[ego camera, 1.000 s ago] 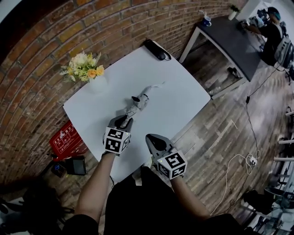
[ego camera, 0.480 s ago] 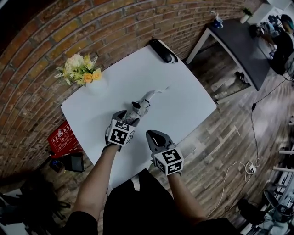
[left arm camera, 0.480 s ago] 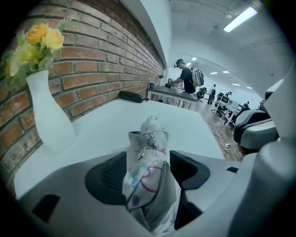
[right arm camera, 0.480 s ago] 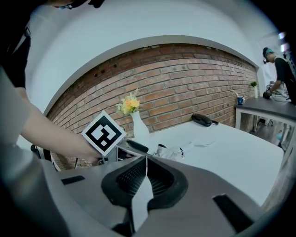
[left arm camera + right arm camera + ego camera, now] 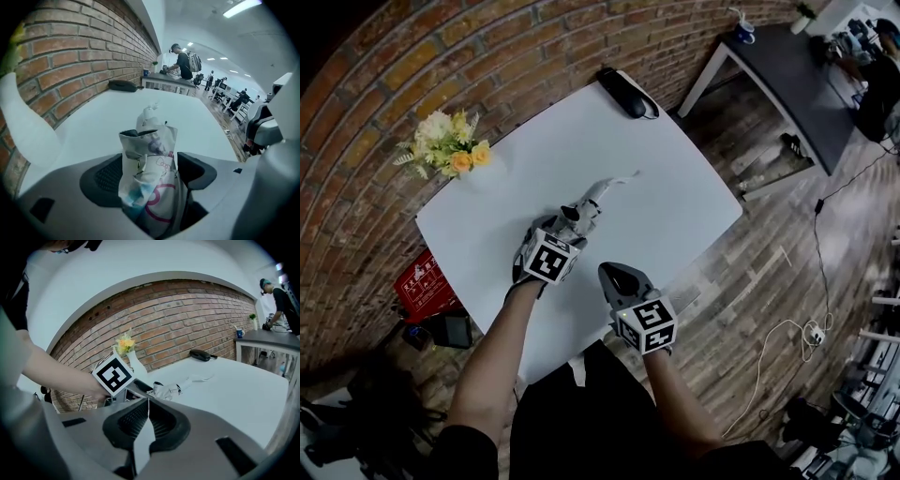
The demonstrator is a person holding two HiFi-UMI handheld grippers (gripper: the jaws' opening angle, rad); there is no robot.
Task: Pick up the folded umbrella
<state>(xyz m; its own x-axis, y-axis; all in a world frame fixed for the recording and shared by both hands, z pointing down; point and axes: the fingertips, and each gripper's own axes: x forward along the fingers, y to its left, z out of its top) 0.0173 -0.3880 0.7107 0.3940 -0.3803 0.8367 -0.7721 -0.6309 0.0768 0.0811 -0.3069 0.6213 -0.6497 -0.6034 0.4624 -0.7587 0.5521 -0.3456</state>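
Umbrella (image 5: 589,204), folded into a short, crumpled printed bundle, lies near the middle of the white counter (image 5: 675,197). Its near end sits between the spread jaws of the left gripper (image 5: 553,225), which have just been opening and do not pinch it, while the right gripper (image 5: 612,275) hangs closed and empty by the counter's front edge. Light, soft outside and probably stiff only along its core, it may slip if caught by loose cloth, so the thick middle looks the safest hold.
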